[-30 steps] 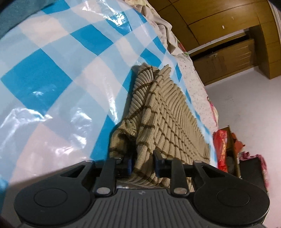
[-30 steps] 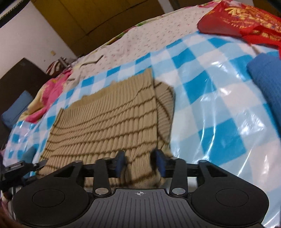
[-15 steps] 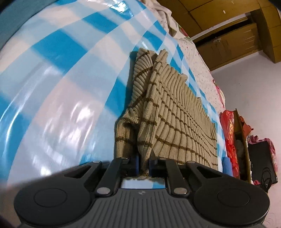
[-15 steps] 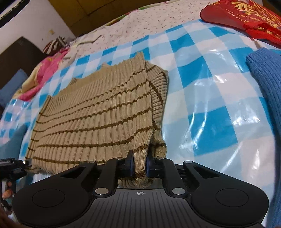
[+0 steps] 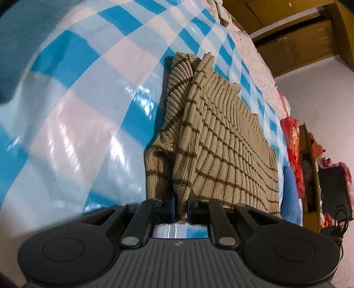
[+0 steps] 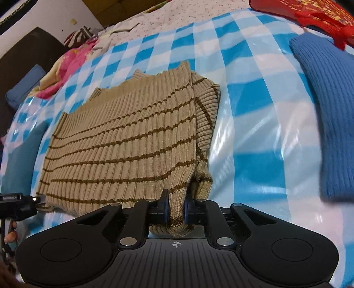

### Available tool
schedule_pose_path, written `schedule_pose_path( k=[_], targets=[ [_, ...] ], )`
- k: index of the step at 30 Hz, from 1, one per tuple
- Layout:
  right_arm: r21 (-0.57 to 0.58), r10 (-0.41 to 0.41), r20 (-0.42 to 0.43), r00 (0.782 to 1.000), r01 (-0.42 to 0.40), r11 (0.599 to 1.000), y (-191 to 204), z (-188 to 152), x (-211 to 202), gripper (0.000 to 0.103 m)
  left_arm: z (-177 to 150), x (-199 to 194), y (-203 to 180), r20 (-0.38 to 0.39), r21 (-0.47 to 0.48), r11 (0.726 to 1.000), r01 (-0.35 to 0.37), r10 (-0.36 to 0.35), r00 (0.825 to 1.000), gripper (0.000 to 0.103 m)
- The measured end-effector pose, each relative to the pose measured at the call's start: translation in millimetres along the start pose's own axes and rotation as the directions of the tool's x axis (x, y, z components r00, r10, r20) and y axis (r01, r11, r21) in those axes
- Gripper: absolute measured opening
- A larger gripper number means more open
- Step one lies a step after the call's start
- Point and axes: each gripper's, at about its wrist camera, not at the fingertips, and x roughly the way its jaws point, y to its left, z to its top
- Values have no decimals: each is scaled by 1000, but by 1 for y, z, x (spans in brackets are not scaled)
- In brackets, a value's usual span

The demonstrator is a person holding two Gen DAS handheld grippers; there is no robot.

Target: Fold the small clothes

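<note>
1. At the far left of the right wrist view, the left gripper (image 6: 36,200) shows as a dark tip at the near left corner of the sweater (image 6: 124,141), a person's fingers (image 6: 10,232) just below it.
2. A teal cloth (image 6: 20,159) lies beside the sweater's left edge on the blue-and-white checked plastic sheet (image 6: 254,137) that covers the bed.
3. The sweater — beige rib knit with thin brown stripes — lies spread flat across the middle of the sheet, one sleeve folded along its right side.
4. The right gripper (image 6: 176,209) is clamped on the sweater's near right corner; the knit bulges out between its blue pads (image 6: 164,208).
5. To the right, a blue knitted garment (image 6: 327,115) lies on the sheet, well apart from the sweater, with a red bag (image 6: 309,11) beyond it.
6. In the left wrist view, the left gripper (image 5: 181,207) is closed on the sweater's (image 5: 221,144) other near corner, the fabric pinched upright between its fingers (image 5: 170,208) — a loose sleeve hangs just left of the grip.
7. Farther right, past the bed's edge, stand a wooden cabinet (image 5: 294,44) and a pale floor (image 5: 320,99).
</note>
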Motion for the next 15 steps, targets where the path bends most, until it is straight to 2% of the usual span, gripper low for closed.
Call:
schedule_pose_path(
  k=[5, 7, 9, 12, 15],
  targets=[
    [-2, -27, 0, 1000, 27, 1000, -1, -15, -11, 14, -15, -18, -13, 40, 69, 995, -69, 67, 997, 25],
    [4, -31, 18, 999, 31, 1000, -1, -16, -18, 18, -18, -29, -22, 78, 111, 989, -101, 92, 993, 25],
    [-16, -61, 57, 996, 62, 998, 4, -16, -29, 18, -22, -43, -37, 142, 169, 974, -150, 127, 982, 24],
    [-13, -68, 151, 986, 71, 997, 7, -14, -48, 18, -24, -51, -60, 224, 248, 957, -153, 97, 970, 24],
    [-6, -24, 239, 971, 27, 1000, 17, -6, -53, 19, -19, -27, -87, 236, 292, 951, -106, 35, 971, 24]
  ],
)
